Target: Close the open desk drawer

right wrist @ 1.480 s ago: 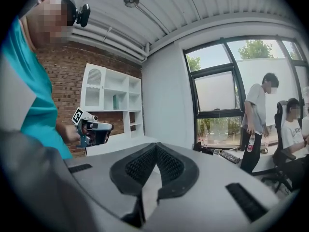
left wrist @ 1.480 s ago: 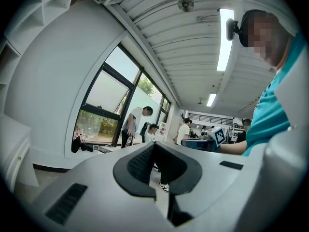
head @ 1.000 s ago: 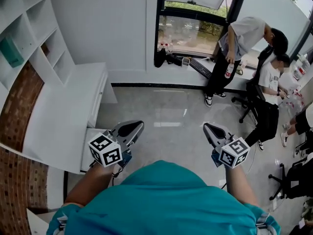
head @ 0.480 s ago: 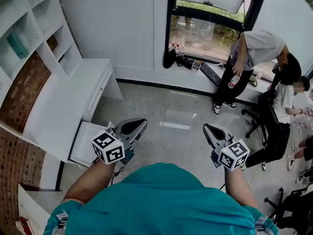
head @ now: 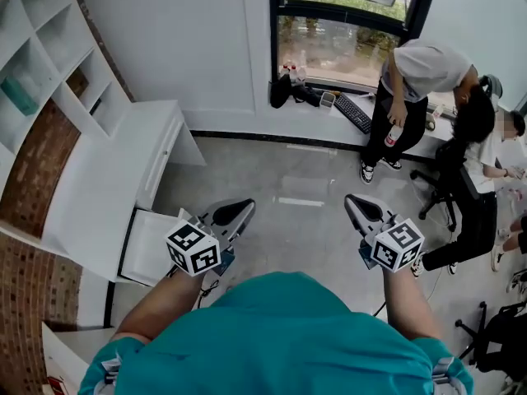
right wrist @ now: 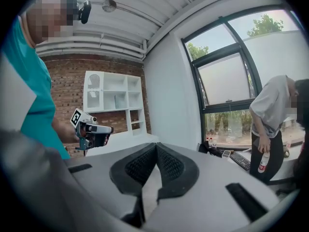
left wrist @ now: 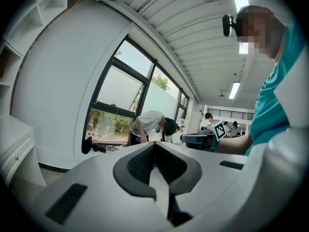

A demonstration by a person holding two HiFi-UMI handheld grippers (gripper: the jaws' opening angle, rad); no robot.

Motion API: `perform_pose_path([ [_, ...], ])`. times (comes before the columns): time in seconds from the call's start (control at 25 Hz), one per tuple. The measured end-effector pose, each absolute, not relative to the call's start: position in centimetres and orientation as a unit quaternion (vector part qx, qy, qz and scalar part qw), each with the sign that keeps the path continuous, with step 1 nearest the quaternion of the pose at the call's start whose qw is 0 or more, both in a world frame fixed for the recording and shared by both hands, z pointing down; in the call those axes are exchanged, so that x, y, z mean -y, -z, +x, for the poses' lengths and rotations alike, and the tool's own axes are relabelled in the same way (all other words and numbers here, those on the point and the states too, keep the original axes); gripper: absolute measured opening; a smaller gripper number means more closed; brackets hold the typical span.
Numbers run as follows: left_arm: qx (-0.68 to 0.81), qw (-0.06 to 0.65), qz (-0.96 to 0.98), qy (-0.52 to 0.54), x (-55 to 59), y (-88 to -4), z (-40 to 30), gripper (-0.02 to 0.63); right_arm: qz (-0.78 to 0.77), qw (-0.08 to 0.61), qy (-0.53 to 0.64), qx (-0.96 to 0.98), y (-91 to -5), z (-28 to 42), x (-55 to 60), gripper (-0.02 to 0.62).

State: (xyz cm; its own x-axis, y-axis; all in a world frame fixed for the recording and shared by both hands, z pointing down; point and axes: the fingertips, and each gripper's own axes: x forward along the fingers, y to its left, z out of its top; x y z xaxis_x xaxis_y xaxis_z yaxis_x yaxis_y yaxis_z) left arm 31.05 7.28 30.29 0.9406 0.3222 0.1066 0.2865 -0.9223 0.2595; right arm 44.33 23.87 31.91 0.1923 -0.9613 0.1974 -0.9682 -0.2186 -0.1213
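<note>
Left gripper [head: 247,205], right gripper [head: 350,199] closed; one open drawer [head: 146,249]; perhaps three bystanders [head: 420,66].

You wear a loose teal short-sleeved shirt [head: 276,336], with small grey-and-white strap fittings [head: 104,370] near each sleeve. A small black head-mounted camera [right wrist: 86,11] sits on a band above your brow. Your left gripper [head: 245,207] and right gripper [head: 352,202] have pale grey wedge-shaped shells, black ribbed pads [left wrist: 140,164] and blue bodies beneath. Each carries a white cube with black square markers [head: 196,249].
</note>
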Motion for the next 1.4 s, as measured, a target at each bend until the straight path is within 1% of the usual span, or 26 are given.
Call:
perform_pose_path([
  [0.2, -0.15, 0.121, 0.978, -0.08, -4.8, -31.7, 30.2, 0.015, 0.77, 0.032, -0.131, 0.624, -33.2, 43.8, -21.3, 0.021],
  [0.36, -0.12, 0.138, 0.979, -0.086, -3.0, -33.6, 28.4, 0.015, 0.747, 0.053, -0.145, 0.647, -34.9, 43.0, -17.9, 0.021],
  [0.52, -0.079, 0.155, 0.981, -0.092, -0.3, -35.9, 25.8, 0.015, 0.716, 0.077, -0.158, 0.676, -37.1, 41.5, -13.2, 0.021],
  [0.68, -0.02, 0.185, 0.977, -0.099, 2.2, -38.7, 21.9, 0.015, 0.67, 0.115, -0.168, 0.714, -40.1, 39.2, -7.8, 0.021],
  [1.12, 0.132, 0.235, 0.955, -0.126, 7.3, -46.7, 9.3, 0.015, 0.52, 0.209, -0.196, 0.805, -50.5, 26.8, 6.9, 0.023],
  [1.4, 0.197, 0.264, 0.934, -0.136, 8.6, -51.0, 1.8, 0.015, 0.429, 0.263, -0.22, 0.835, -58.2, 17.5, 11.3, 0.025],
])
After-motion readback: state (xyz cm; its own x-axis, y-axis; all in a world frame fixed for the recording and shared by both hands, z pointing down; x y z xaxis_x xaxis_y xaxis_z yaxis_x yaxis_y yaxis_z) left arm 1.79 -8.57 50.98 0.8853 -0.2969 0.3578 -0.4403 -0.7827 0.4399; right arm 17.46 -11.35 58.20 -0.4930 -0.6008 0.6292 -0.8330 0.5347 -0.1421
